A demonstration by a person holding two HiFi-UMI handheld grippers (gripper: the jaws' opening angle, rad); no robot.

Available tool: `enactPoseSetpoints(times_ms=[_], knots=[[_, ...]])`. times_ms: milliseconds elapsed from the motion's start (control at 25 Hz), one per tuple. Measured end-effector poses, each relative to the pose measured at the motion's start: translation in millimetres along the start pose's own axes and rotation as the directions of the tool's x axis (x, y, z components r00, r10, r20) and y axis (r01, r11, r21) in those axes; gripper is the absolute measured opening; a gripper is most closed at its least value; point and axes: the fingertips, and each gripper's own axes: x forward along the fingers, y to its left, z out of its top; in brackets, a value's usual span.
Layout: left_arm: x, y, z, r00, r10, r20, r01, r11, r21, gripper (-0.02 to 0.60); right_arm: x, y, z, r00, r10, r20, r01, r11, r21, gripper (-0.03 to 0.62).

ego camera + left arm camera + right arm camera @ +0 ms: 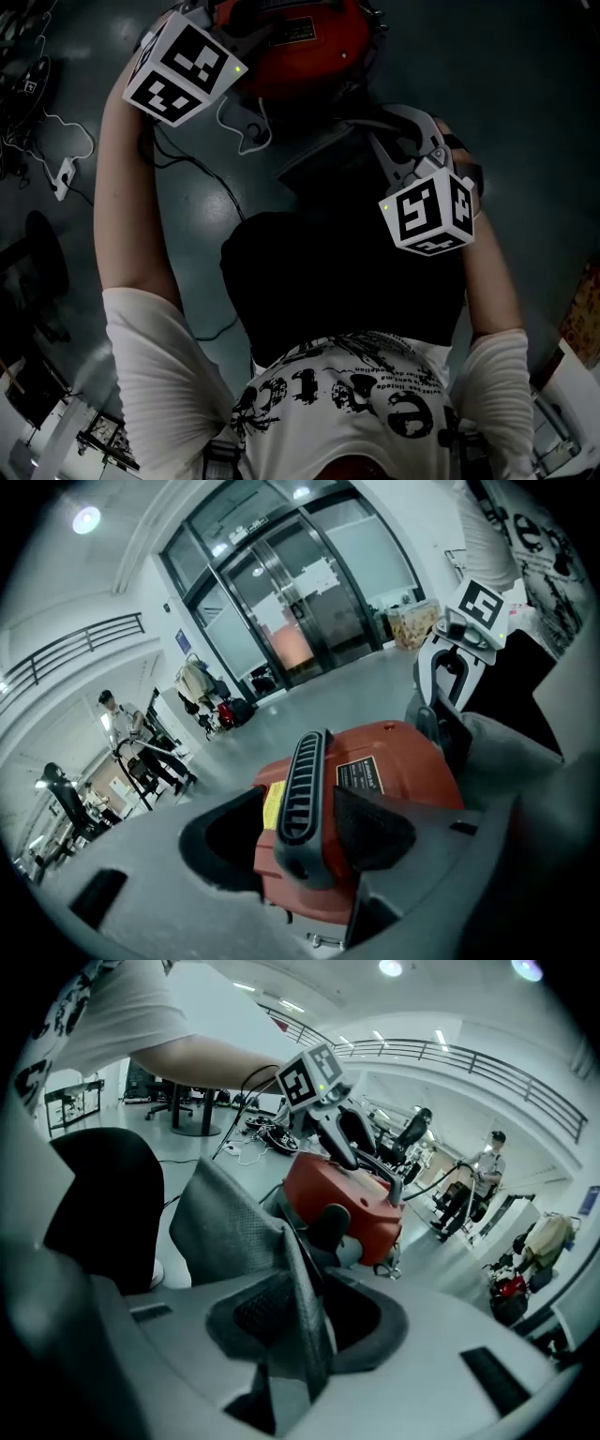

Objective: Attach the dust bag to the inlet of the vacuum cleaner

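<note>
Nearest me, my right gripper (305,1321) is closed on a fold of the grey bag (230,1213). The cloth is bunched between its jaws and runs up toward the red vacuum (352,1194). The bag hangs between me and the machine, just short of it. I judge it light and limp: it will sag and twist rather than hold a shape. I would hold it close to its mouth, where any stiff collar should sit, not by loose cloth. A dark stub (336,1225) on the vacuum's near side may be the inlet, but I cannot be sure. Beyond, my left gripper (300,832) stands spread. The ribbed black handle (302,780) is between its jaws, with a gap on one side. Far off, people (117,728) work near glass doors (281,602).
</note>
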Motion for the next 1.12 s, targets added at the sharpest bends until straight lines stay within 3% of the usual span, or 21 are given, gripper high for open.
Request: enactPoseSetpoints(times_ms=[120,200,240,280,320,360,400,440,560,600,680,720,800,840,920,1040,1120], knots=[[-24.5,2.9,18.9,0.996,0.065,0.063,-0.067,0.998,0.020,0.227,-9.0,-3.5,1.7,1.000,-0.007,0.022,0.007,1.000,0.017,0.103],[-52.0,2.8,42.9,0.976,0.146,0.162,-0.145,0.989,-0.018,0.227,-27.0,-9.6,12.2,0.996,-0.020,0.088,0.014,0.998,0.067,0.106],[-68.7,0.7,56.1,0.951,0.198,0.236,-0.186,0.980,-0.072,0.227,-39.4,-14.0,23.3,0.987,-0.039,0.154,0.021,0.993,0.116,0.104],[-86.0,-2.8,67.4,0.911,0.260,0.319,-0.219,0.962,-0.160,0.225,-52.8,-18.8,36.6,0.971,-0.066,0.230,0.023,0.983,0.184,0.104],[-102.3,-7.4,74.4,0.858,0.335,0.389,-0.238,0.931,-0.276,0.225,-65.5,-23.6,48.8,0.950,-0.099,0.298,0.017,0.963,0.267,0.104],[-115.6,-13.6,75.5,0.806,0.411,0.426,-0.246,0.887,-0.390,0.225,-76.4,-28.6,57.5,0.928,-0.138,0.346,0.008,0.937,0.350,0.104],[-125.3,-21.7,71.9,0.767,0.476,0.432,-0.251,0.840,-0.481,0.225,-85.1,-34.6,62.0,0.909,-0.182,0.375,0.011,0.909,0.417,0.104],[-131.7,-31.5,66.3,0.741,0.526,0.417,-0.257,0.796,-0.548,0.225,-91.4,-41.3,62.6,0.892,-0.230,0.389,0.027,0.886,0.462,0.104],[-144.2,-62.7,48.1,0.705,0.626,0.333,-0.273,0.674,-0.686,0.225,-97.2,-57.4,54.8,0.858,-0.334,0.391,0.064,0.824,0.563,0.103],[-148.4,-71.4,40.3,0.693,0.657,0.296,-0.276,0.621,-0.733,0.225,-95.9,-59.9,51.2,0.853,-0.352,0.385,0.055,0.794,0.605,0.099],[-154.7,-86.7,21.8,0.667,0.715,0.209,-0.268,0.493,-0.828,0.225,-93.2,-61.9,43.9,0.844,-0.384,0.374,0.024,0.724,0.689,0.010],[-155.6,-93.7,12.9,0.660,0.734,0.161,-0.267,0.429,-0.863,0.214,-92.7,-61.6,41.7,0.837,-0.400,0.373,0.012,0.695,0.719,0.003],[-156.2,-103.7,-2.4,0.653,0.754,0.065,-0.295,0.333,-0.896,0.095,-91.8,-59.4,41.7,0.821,-0.428,0.377,0.011,0.673,0.740,0.003],[-158.1,-105.0,-7.0,0.647,0.761,0.034,-0.313,0.306,-0.899,0.034,-90.6,-57.5,43.7,0.814,-0.437,0.382,0.019,0.678,0.735,0.003],[-161.6,-102.4,-9.4,0.640,0.768,0.012,-0.335,0.294,-0.895,0.005,-86.9,-53.4,50.3,0.806,-0.441,0.396,0.040,0.707,0.706,0.002],[-161.0,-97.7,1.9,0.659,0.751,0.029,-0.366,0.355,-0.860,0.005,-85.5,-51.7,62.9,0.804,-0.438,0.402,0.071,0.742,0.666,0.002],[-163.8,-91.5,14.7,0.678,0.734,0.029,-0.384,0.388,-0.837,0.005,-90.7,-56.8,73.2,0.810,-0.438,0.391,0.080,0.742,0.666,0.002]])
